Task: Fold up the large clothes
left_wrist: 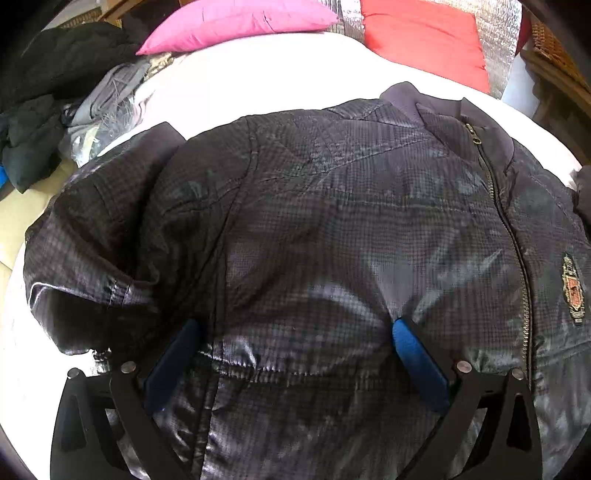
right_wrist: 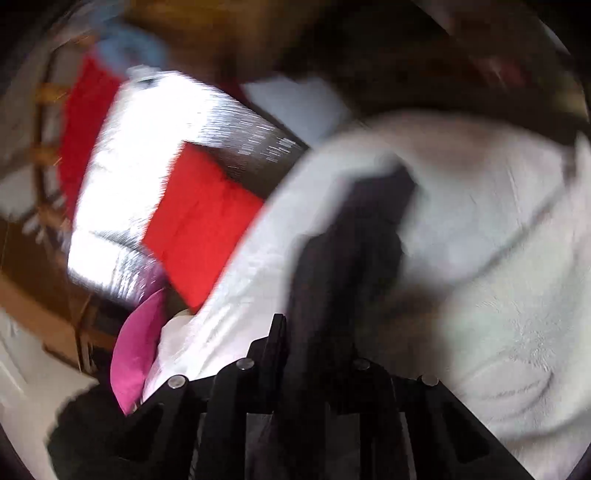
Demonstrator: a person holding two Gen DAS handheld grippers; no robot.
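A dark checked zip-up jacket point(left_wrist: 332, 229) lies front up on a white bed sheet point(left_wrist: 266, 77), collar toward the pillows, with a crest badge point(left_wrist: 572, 288) on its chest. My left gripper point(left_wrist: 295, 328) is open, its blue pads point(left_wrist: 410, 343) pressed onto the jacket's lower front on either side of a bulge of fabric. In the blurred right wrist view my right gripper point(right_wrist: 314, 332) is shut on a dark piece of the jacket point(right_wrist: 354, 251), likely a sleeve, held above the white sheet point(right_wrist: 498, 295).
A pink pillow point(left_wrist: 236, 22) and a red pillow point(left_wrist: 424, 40) lie at the head of the bed; both also show in the right wrist view, the red one point(right_wrist: 207, 221) and the pink one point(right_wrist: 136, 350). A pile of dark and grey clothes point(left_wrist: 55, 110) sits at the left. A wicker piece point(left_wrist: 554, 48) stands at the right.
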